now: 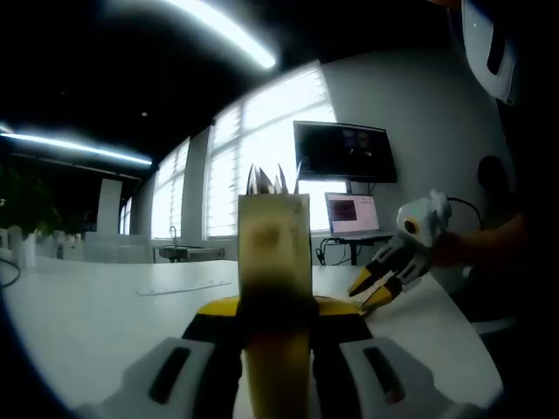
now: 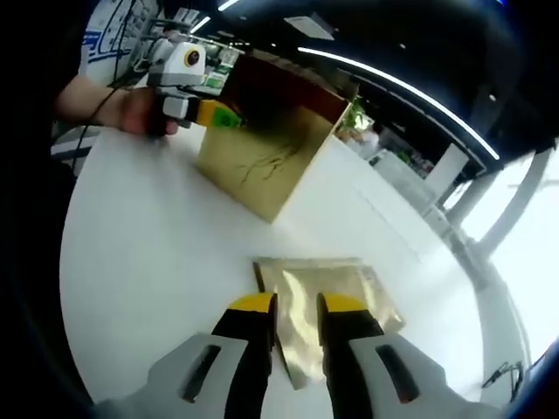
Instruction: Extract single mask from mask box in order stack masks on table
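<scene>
The tan mask box (image 1: 275,253) stands upright on the white table (image 1: 96,323), with several foil packet tips (image 1: 271,179) poking out of its top. My left gripper (image 1: 275,314) is shut on the box, one jaw on each side. In the right gripper view that same gripper (image 2: 196,109) pinches the box (image 2: 271,153) near its top left corner. A gold foil mask packet (image 2: 349,284) lies flat on the table (image 2: 148,262). My right gripper (image 2: 297,310) hovers over the packet's near corner, jaws a narrow gap apart. It also shows beside the box (image 1: 377,288), low over the table.
A person's hand (image 2: 131,109) holds the left gripper. A wall monitor (image 1: 343,153) and a laptop (image 1: 354,214) stand behind the table's far edge. A thin flat strip (image 1: 188,286) lies on the table to the left of the box. Bright windows fill the back wall.
</scene>
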The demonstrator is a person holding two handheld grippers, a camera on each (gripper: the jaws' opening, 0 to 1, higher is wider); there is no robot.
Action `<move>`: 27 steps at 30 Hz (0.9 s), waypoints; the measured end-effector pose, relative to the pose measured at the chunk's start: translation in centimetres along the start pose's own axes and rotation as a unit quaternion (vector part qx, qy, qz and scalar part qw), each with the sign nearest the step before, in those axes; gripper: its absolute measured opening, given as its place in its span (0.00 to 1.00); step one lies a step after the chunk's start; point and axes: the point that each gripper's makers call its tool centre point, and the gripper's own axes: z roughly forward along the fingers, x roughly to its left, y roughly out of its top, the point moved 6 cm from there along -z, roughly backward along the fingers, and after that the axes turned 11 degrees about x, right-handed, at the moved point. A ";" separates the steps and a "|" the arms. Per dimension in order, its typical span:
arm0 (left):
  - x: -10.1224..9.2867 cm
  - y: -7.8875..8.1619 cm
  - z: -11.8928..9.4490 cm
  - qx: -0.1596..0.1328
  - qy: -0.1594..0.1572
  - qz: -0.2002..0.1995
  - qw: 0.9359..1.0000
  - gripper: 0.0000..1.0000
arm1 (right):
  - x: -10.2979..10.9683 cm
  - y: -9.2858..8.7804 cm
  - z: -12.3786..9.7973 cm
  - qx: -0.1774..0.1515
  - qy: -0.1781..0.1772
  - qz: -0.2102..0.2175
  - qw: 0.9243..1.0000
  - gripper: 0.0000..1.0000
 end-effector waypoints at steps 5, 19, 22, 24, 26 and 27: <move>0.0 0.0 0.0 0.000 0.000 0.000 1.000 0.32 | -0.4 0.6 -0.5 -0.038 0.003 0.041 0.998 0.18; 0.0 0.0 0.0 0.000 0.000 0.000 1.000 0.32 | -2.5 3.1 -3.0 -0.170 0.028 0.160 0.972 0.18; 0.0 0.0 0.0 0.000 0.000 0.001 1.000 0.32 | -3.0 4.0 -3.6 -0.216 0.048 0.217 0.951 0.18; 0.0 0.0 0.0 0.000 0.000 0.000 1.000 0.32 | -3.8 4.0 -4.0 -0.237 0.048 0.239 0.941 0.18; 0.0 0.0 0.0 0.000 0.000 0.001 1.000 0.32 | -4.1 3.9 -4.3 -0.239 0.043 0.237 0.941 0.18; 0.0 0.0 0.0 0.000 0.000 0.001 1.000 0.32 | -4.3 4.0 -4.5 -0.240 0.041 0.237 0.940 0.18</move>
